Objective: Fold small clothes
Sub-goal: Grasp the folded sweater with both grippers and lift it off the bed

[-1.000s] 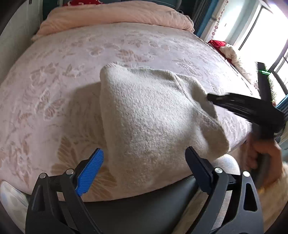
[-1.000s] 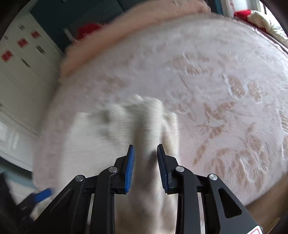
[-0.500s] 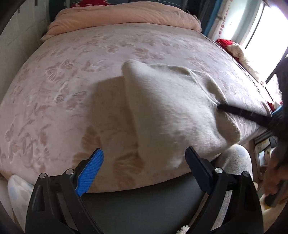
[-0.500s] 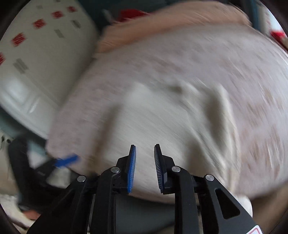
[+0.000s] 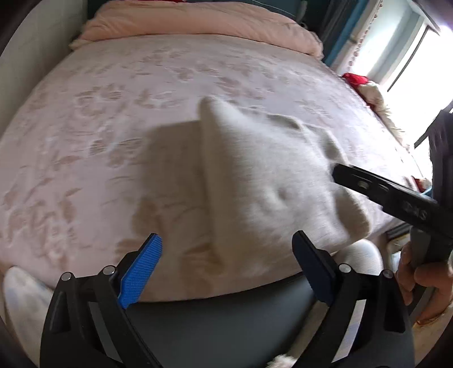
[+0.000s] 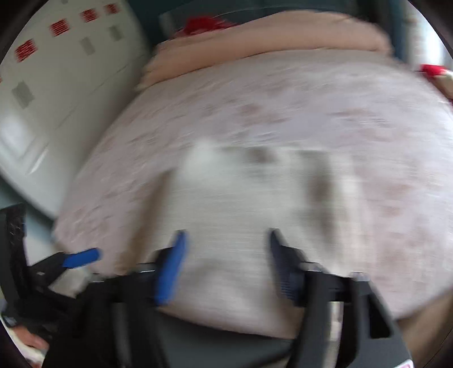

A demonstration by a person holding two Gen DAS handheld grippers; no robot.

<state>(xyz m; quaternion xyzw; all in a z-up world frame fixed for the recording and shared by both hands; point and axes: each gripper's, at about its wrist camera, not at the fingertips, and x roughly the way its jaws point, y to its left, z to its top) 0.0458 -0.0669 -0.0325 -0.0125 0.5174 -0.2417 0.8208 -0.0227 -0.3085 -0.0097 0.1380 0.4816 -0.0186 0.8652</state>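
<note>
— What do we have at our grippers?

— Our left gripper (image 5: 226,266) stands wide with nothing between its blue pads, hanging over the near edge of the bed (image 5: 85,169). Our right gripper (image 6: 226,266) is opening its jaws; the cream knitted garment (image 5: 263,184) lies beyond them and the pads do not press on it.

— Where does the garment lie?

— Folded, on the bed near its near edge and toward the right-hand side, with a raised fold along its left border.

— What does one view give that the other lacks?

— The left wrist view is sharp: it shows the right gripper from the side, one black finger (image 5: 368,186) reaching over the garment's right part, and the hand (image 5: 424,277) gripping its handle. The right wrist view is blurred, but it shows the left gripper's blue pad (image 6: 82,257) at the bed's left near corner, and a white cabinet (image 6: 56,85) with red patches beside the bed.

— And the rest of the room?

— A pink sheet with a leaf and butterfly pattern covers the bed; a peach quilt (image 5: 198,25) lies rolled along the far edge. A bright window (image 5: 419,62) is at the right, with red cloth (image 5: 354,79) below it.
</note>
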